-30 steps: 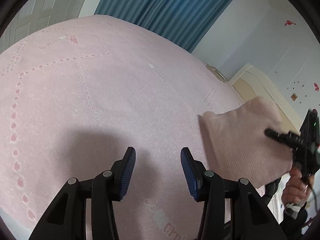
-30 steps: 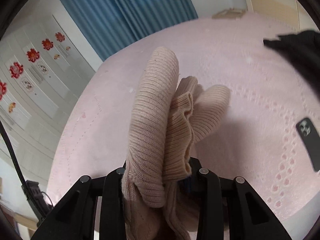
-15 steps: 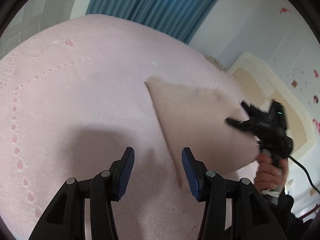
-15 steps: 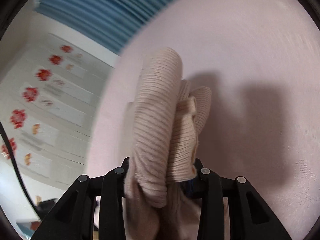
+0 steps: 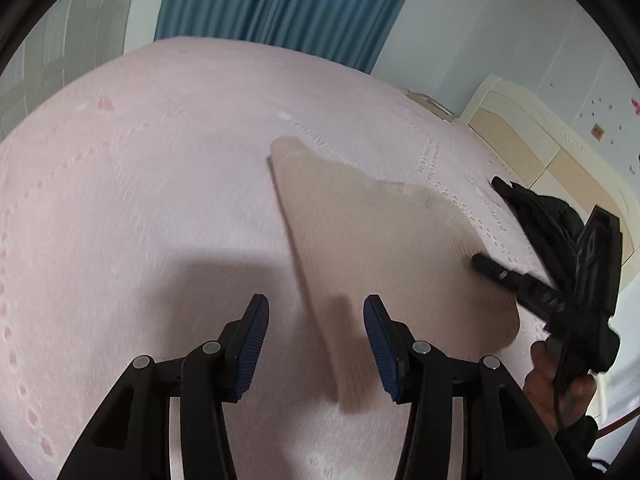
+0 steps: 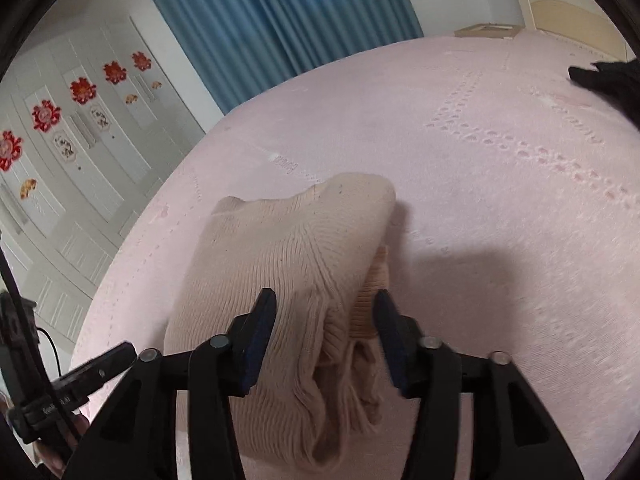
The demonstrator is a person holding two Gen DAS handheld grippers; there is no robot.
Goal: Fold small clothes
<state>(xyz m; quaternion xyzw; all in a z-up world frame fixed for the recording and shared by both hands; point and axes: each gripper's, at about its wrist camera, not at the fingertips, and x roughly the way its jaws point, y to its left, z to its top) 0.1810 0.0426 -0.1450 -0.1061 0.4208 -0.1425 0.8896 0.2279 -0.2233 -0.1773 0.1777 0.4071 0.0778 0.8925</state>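
Right wrist view: dark clothing (image 6: pixel 612 80) lies far off on pink bedspread (image 6: pixel 480 200); my right gripper (image 6: pixel 326 336) is closing around the beige knit sweater (image 6: pixel 288 248).

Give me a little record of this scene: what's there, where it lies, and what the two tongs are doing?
Surface: pink bedspread
Garment: beige knit sweater, lying on the bedspread
Right tongs: closing, a bunched part of the sweater between their pads
Left tongs: open, pads touching nothing, the sweater's near edge lying beyond them
Other: black garment at the bedspread's far edge
Background: blue curtain
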